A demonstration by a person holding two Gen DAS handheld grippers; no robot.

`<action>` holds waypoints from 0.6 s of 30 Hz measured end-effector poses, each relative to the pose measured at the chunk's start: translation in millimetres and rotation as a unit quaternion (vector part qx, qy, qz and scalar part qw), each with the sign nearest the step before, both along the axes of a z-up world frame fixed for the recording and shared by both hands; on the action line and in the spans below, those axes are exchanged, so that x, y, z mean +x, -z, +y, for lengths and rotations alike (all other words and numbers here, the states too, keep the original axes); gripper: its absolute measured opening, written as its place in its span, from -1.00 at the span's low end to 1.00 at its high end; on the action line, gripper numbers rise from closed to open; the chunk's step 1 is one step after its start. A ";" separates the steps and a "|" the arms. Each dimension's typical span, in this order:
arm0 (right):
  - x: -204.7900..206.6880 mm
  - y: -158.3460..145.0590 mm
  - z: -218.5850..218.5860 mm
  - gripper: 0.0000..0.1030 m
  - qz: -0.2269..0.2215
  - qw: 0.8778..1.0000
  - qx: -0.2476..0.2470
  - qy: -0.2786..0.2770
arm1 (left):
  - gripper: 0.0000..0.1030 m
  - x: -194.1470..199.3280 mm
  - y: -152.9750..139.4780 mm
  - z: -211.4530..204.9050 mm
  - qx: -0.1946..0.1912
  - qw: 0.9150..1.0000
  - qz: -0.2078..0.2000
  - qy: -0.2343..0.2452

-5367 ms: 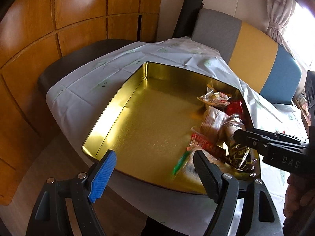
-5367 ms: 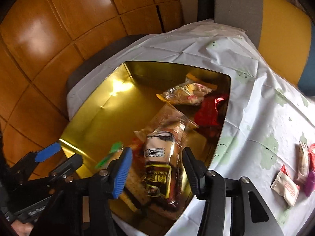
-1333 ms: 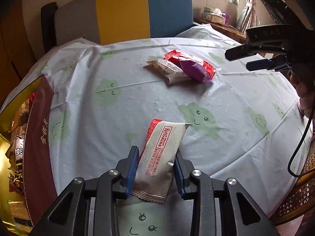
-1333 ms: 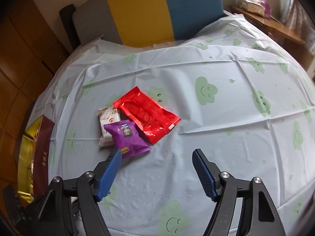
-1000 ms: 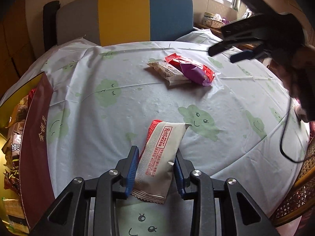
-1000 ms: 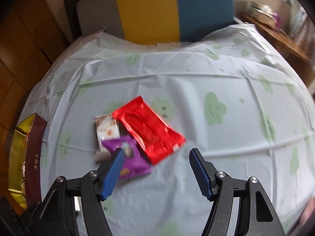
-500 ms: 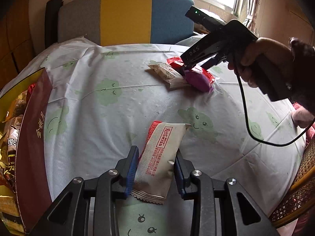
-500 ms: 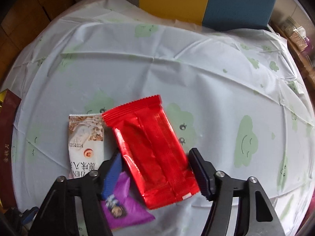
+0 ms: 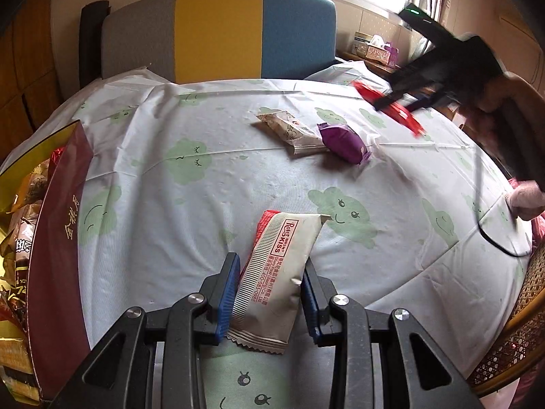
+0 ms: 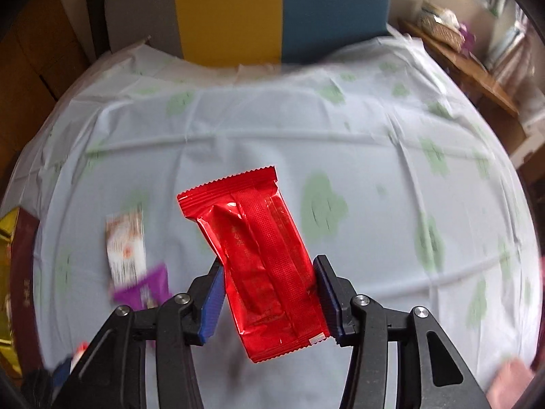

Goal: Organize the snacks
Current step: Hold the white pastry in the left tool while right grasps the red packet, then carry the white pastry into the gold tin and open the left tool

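My left gripper is shut on a white snack packet with red print, held just over the tablecloth. My right gripper is shut on a red foil snack packet and holds it above the table; it also shows lifted at the far right of the left wrist view. A beige packet and a purple packet lie side by side on the cloth. They show blurred in the right wrist view, beige and purple.
A gold tin with a maroon outer wall stands at the left table edge, holding several snacks. A grey, yellow and blue bench back runs behind the table. A wicker chair is at the right.
My right gripper closed on the red packet and lifted it off the cloth, away from the beige and purple packets. My left gripper stays shut on the white packet.
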State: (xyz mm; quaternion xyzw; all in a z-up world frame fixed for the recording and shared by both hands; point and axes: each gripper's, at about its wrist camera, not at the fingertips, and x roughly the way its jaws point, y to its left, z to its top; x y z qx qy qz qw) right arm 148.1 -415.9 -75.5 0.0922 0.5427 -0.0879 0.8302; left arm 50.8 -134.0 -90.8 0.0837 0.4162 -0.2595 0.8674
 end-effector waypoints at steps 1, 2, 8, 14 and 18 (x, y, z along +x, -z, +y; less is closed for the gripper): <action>-12.0 4.7 2.7 -0.02 0.013 1.000 0.004 0.002 | -0.33 0.4 0.1 0.0 0.000 1.000 0.000 0.000; -20.4 9.4 4.9 -0.02 0.023 1.000 0.006 0.003 | -0.33 0.4 0.1 0.1 0.000 1.000 0.000 0.000; -61.4 41.2 36.1 0.00 0.077 0.996 0.033 -0.027 | -0.33 4.5 -1.0 -0.4 0.001 1.000 0.008 0.000; -63.7 44.2 60.8 0.00 0.065 0.995 -0.009 -0.074 | -0.39 12.7 -10.1 10.1 -0.020 0.999 0.044 -0.018; -64.0 42.8 60.1 0.00 0.060 0.995 -0.013 -0.078 | -0.39 3.2 -29.0 27.5 -0.034 0.999 0.032 -0.026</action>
